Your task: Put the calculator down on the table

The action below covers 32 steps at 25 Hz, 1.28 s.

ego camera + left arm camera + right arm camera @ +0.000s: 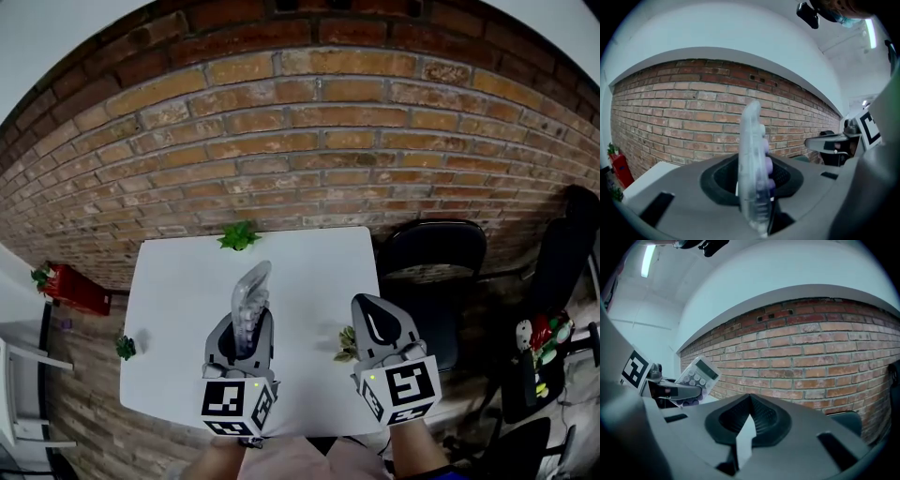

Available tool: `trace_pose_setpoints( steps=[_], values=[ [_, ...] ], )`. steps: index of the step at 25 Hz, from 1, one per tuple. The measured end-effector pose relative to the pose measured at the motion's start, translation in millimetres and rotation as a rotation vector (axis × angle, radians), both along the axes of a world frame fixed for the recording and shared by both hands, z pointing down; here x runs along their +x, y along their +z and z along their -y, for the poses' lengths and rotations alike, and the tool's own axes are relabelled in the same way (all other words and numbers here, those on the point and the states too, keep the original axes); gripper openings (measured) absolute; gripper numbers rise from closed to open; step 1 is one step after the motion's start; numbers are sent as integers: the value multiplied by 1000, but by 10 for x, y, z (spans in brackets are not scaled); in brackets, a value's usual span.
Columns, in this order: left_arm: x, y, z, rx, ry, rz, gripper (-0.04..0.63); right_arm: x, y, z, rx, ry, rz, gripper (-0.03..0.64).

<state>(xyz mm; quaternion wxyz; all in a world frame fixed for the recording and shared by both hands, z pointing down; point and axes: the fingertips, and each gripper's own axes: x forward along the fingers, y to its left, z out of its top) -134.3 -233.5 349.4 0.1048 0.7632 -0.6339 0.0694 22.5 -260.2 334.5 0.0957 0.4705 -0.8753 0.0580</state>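
Left gripper (247,325) clamped on the calculator (253,287), which stands edge-up between the jaws, over the middle of the white table (183,281) and not lying on it. Right gripper (368,306) hangs beside it over the table's right edge, tips pinched together on nothing.

No legible text anywhere, calculator (696,376) keys too small to read

Translucent glossy plastic calculator (251,302), matt white table (178,281), rough brick wall (309,141).
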Motion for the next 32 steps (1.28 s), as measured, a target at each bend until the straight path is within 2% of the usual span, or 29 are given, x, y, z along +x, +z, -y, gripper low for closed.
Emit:
trace_pose_setpoints(
  steps=[16,25,32],
  values=[
    [-116,1086,416,-245,45,-37,138,-33,665,362,-145,61,-68,2],
    [-111,1676,472,-378,58,-79,138,-15,924,460,-199,82,-94,2],
    [-95,2014,477,-453,60,-116,139,-10,1091,506,-232,88,-104,2]
  ],
)
